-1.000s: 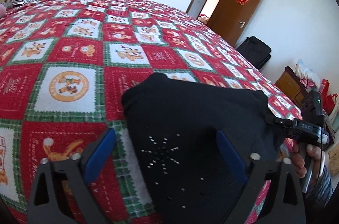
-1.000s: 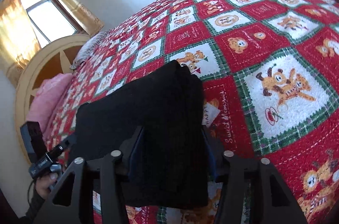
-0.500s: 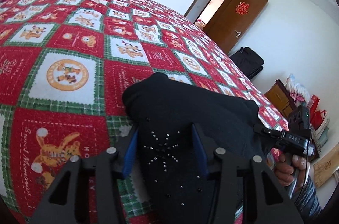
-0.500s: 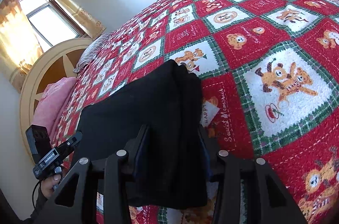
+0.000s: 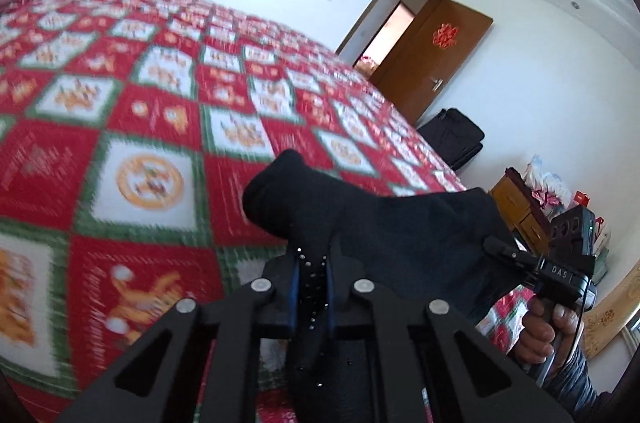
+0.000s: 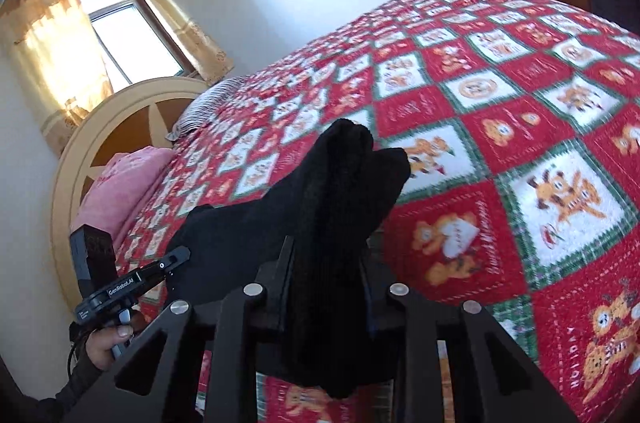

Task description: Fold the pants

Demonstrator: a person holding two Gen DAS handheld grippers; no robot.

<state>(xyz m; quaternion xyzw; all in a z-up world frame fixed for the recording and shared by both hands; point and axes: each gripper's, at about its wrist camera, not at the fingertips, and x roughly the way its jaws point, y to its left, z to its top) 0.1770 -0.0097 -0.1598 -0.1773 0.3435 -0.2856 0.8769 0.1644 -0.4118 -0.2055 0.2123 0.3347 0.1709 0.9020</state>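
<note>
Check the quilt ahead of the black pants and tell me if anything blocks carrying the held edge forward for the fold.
Nothing visible does. Both grippers, left and right, are closing on the black pants, and the red patchwork quilt beyond them lies bare. The pink pillow sits far off by the headboard.

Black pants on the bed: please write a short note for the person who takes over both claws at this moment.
Left claw: closing, black pants pinched between its pads.
Right claw: closing, a thick bunch of the same pants between its pads.
Pants: already folded to a short bundle, held up between both claws, above the red quilt.
Left to do: lay the held edge over for the next fold, flatten, let go.
</note>
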